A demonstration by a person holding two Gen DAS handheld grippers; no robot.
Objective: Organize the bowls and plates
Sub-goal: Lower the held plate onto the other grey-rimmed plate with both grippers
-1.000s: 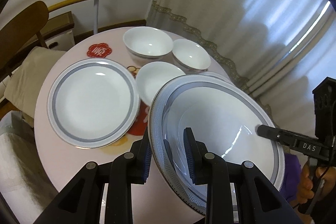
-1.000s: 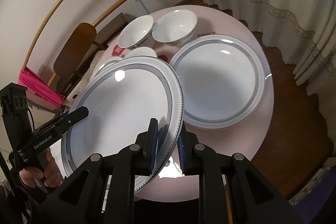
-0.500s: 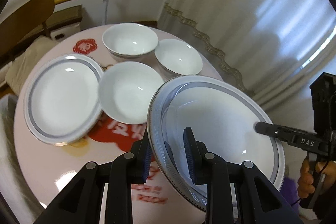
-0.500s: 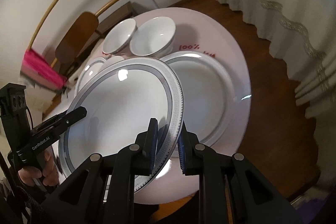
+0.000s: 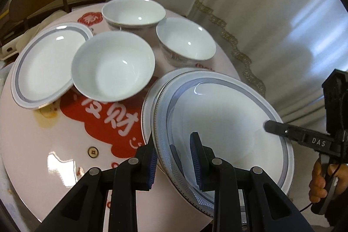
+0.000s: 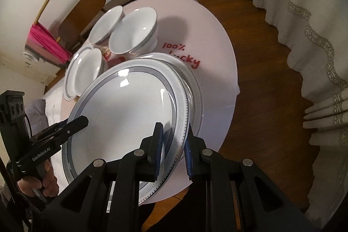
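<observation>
Jaws on both of your tools are closed on the same thing: the big white plate with the grey key-pattern rim point(image 5: 226, 123). Your left gripper point(image 5: 173, 158) pinches its near edge, and your right gripper point(image 6: 173, 151) pinches the edge on the other side. You hold the plate tilted, right over a second white plate with a grey rim point(image 6: 195, 88) that lies flat on the round pink worktop point(image 5: 43, 145). Only a thin strip of that lower plate peeks out. I cannot tell if the two plates touch yet or if a small gap is left, because the top plate hides the spot.

So the first stacking job looks almost done. You likely just need to lower the plate flat and let go.

A lot is left after that. A third grey-rimmed white plate point(image 5: 43, 64) sits on the far left side of the worktop, well apart from your stack. The nearest plain white bowl point(image 5: 113, 66) rests with one side on that plate's rim, so it leans. Two more white bowls stand behind it, the far white bowl point(image 5: 133, 12) and the right-hand white bowl with a painted band point(image 5: 186, 42), close beside each other. No bowl is inside another one yet. The bowls need nesting, and the third plate needs to join the pile.
</observation>
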